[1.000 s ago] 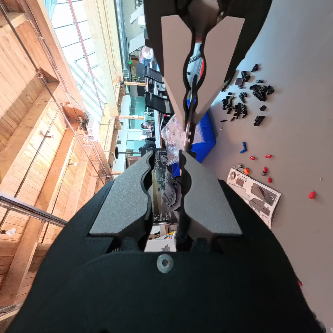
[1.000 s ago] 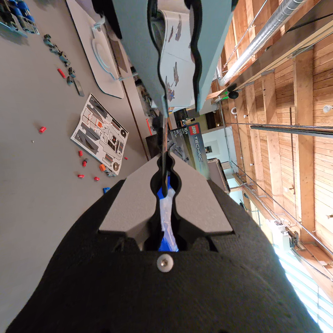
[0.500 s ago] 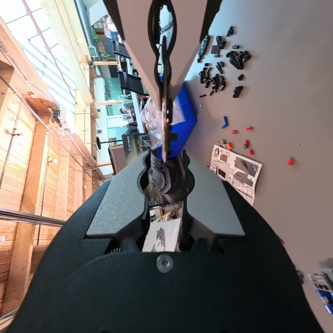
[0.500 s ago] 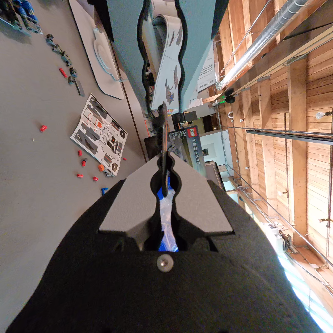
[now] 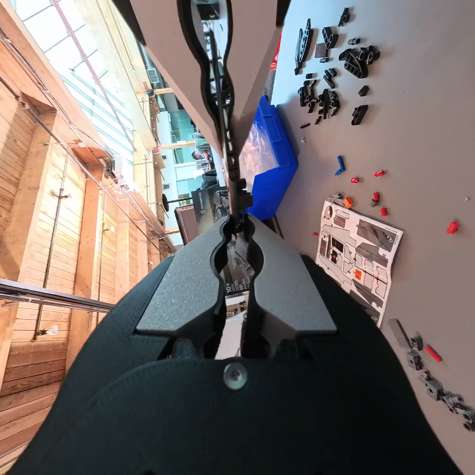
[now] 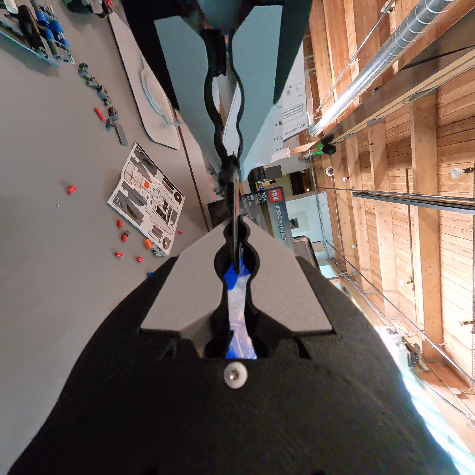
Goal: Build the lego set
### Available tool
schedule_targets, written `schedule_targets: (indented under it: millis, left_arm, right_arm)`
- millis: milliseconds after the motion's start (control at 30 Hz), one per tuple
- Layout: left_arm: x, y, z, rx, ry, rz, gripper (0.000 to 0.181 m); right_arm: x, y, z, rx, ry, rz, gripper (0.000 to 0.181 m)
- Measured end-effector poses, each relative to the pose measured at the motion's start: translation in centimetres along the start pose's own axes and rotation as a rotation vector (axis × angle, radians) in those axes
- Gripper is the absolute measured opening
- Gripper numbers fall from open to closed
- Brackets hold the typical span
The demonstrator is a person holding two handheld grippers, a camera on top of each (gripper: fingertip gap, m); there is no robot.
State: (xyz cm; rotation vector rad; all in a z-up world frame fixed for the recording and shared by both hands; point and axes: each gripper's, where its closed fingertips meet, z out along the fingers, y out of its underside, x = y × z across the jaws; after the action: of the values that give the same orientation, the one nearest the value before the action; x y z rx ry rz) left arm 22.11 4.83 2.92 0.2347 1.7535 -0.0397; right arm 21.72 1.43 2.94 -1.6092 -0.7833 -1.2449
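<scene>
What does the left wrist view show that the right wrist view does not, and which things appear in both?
Only the left wrist view shows the group of black parts on the table and the whole blue bin; the right view catches just a slice of that bin between its fingers.

Only the right wrist view shows the silver duct under the wooden ceiling and the white board on the table.

Both show the sticker sheet, scattered red pins, and a thin black beam held between the left gripper and the right gripper.
</scene>
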Motion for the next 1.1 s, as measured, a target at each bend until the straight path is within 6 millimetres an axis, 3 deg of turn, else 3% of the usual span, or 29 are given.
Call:
schedule_targets:
  millis: [200,333,567,767,1100]
  left_arm:
    - [-0.3,-0.2,0.1,0.036,-0.030,-0.006,0.004]
    - [-1.0,-1.2,-0.5,0.144,-0.043,-0.100,0.004]
    - [-1.2,-4.4,-1.9,0.401,0.040,-0.309,0.004]
    - [-1.2,-5.7,-2.6,0.545,0.115,-0.449,0.004]
    - [-1.1,-6.5,-3.3,0.599,0.125,-0.450,0.004]
  right_arm:
    - [-0.1,-0.6,-1.1,0.096,-0.091,0.145,0.044]
    - [0.5,-2.1,-3.4,0.319,-0.206,0.327,0.054]
    - [1.8,-3.0,-5.7,0.686,-0.339,0.590,0.051]
    - [1.0,-4.6,-5.0,0.735,-0.381,0.555,0.040]
    - [0.6,-5.6,-4.7,0.789,-0.431,0.560,0.011]
